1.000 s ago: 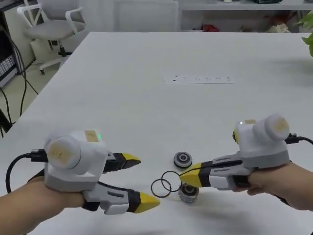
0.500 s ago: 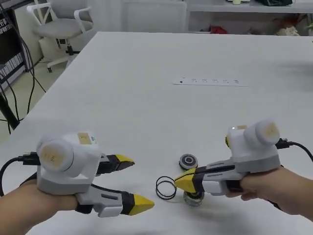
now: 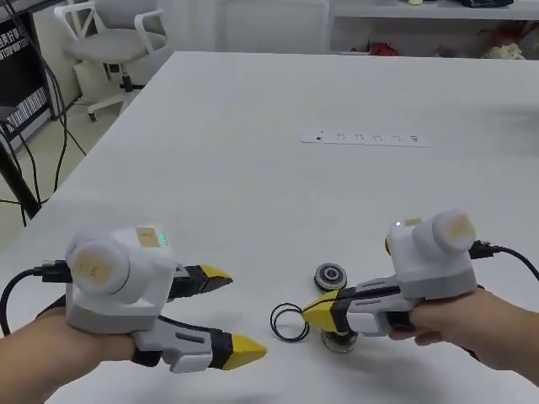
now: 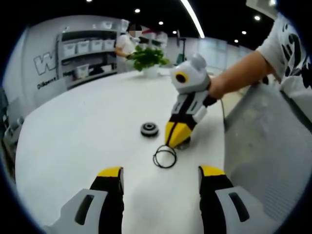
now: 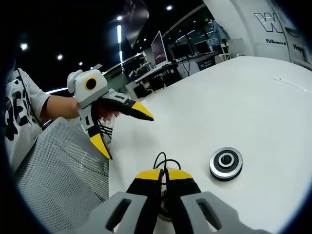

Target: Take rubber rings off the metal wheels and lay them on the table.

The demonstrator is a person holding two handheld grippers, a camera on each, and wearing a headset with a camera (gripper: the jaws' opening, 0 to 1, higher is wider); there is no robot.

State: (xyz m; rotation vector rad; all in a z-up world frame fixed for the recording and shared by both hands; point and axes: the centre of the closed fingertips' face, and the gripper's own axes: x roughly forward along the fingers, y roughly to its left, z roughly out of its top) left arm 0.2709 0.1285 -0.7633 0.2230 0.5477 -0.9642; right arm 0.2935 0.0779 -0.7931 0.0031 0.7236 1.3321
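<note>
Right gripper point(image 3: 313, 311) advanced; rubber rings point(image 3: 289, 322) at tip

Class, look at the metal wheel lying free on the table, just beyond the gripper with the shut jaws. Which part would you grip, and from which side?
Probably the outer rim of the free wheel, with the jaws across its full width, coming down from above. It lies flat with its hub hole up, so the round edge offers two opposite sides. The open left gripper is free for it.
</note>
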